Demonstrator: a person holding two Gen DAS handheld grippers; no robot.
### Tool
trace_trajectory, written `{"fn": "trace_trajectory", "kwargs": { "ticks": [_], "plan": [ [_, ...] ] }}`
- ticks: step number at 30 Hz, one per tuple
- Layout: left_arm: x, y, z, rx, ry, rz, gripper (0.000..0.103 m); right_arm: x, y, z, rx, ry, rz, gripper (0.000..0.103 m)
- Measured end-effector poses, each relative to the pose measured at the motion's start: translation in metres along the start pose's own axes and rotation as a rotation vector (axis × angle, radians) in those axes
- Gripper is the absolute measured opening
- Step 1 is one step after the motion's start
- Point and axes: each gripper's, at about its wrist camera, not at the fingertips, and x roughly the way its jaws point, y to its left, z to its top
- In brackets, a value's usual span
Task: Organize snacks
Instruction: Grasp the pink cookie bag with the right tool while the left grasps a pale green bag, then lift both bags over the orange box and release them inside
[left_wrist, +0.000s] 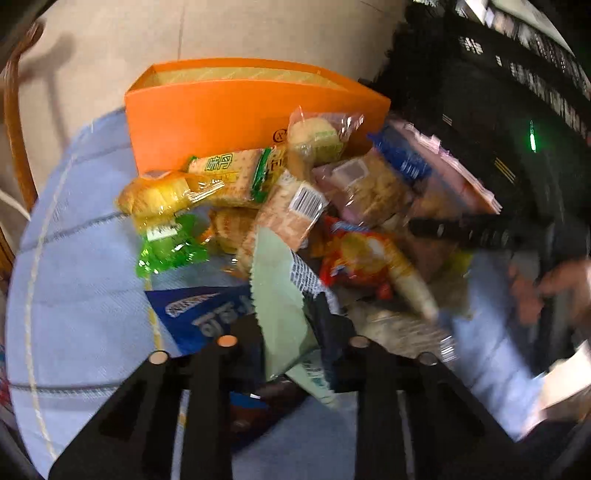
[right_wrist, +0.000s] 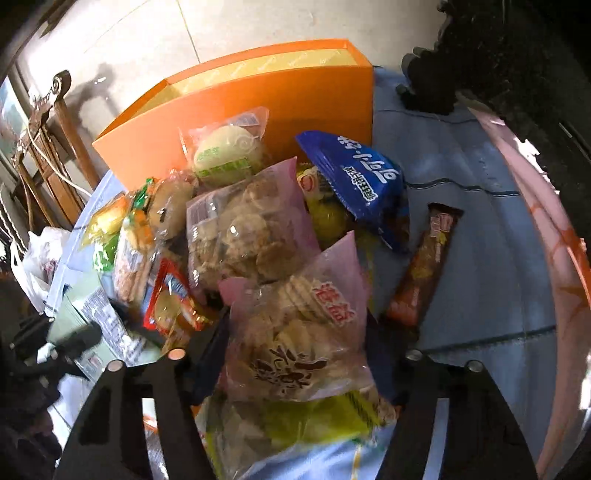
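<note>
The snacks lay in a heap on the blue cloth (left_wrist: 81, 266), just in front of the orange box (left_wrist: 221, 122). To do well, each packet should be lifted clear and dropped into the box. The left claw (left_wrist: 291, 343) pinched a pale green packet (left_wrist: 280, 295). The right claw (right_wrist: 295, 354) squeezed a pink cracker bag (right_wrist: 295, 325).
</note>
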Motion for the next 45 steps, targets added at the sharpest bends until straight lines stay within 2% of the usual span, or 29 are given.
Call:
{"fn": "trace_trajectory", "kwargs": {
  "ticks": [3,8,14,16,20,23,24,27,30,33,35,40,45],
  "plan": [
    [-0.013,-0.007,0.003,0.001,-0.019,-0.022,0.017,-0.019,0.005,-0.003,0.008,-0.031,-0.038,0.062],
    [-0.046,-0.018,0.014,0.004,-0.086,-0.054,0.017,-0.053,0.005,0.001,0.037,-0.093,-0.041,0.062],
    [-0.084,-0.026,0.035,-0.030,-0.162,-0.053,0.017,-0.095,-0.005,0.007,0.052,-0.166,-0.038,0.062],
    [-0.106,-0.034,0.044,-0.010,-0.228,-0.036,0.017,-0.110,-0.006,0.010,0.052,-0.199,-0.023,0.062],
    [-0.122,-0.039,0.068,0.024,-0.284,0.022,0.017,-0.133,-0.003,0.027,0.026,-0.257,-0.006,0.062],
    [-0.118,-0.032,0.098,0.021,-0.320,0.144,0.018,-0.147,0.006,0.055,-0.016,-0.336,-0.008,0.062],
    [-0.113,-0.027,0.115,0.018,-0.329,0.219,0.018,-0.150,0.008,0.069,-0.019,-0.367,-0.013,0.062],
    [-0.102,-0.018,0.153,0.021,-0.315,0.296,0.018,-0.148,0.012,0.106,0.003,-0.407,-0.006,0.062],
    [-0.095,-0.004,0.194,-0.012,-0.347,0.295,0.018,-0.135,0.019,0.151,0.001,-0.424,-0.042,0.062],
    [-0.086,-0.001,0.218,0.018,-0.363,0.340,0.018,-0.123,0.024,0.181,-0.003,-0.409,-0.030,0.062],
    [-0.079,0.003,0.228,0.022,-0.355,0.335,0.018,-0.111,0.025,0.198,-0.003,-0.392,-0.017,0.062],
    [-0.059,0.010,0.241,0.022,-0.326,0.311,0.018,-0.092,0.029,0.221,-0.032,-0.373,-0.045,0.062],
    [-0.042,0.018,0.246,0.026,-0.308,0.296,0.018,-0.079,0.035,0.228,-0.049,-0.358,-0.053,0.062]
  ]
}}
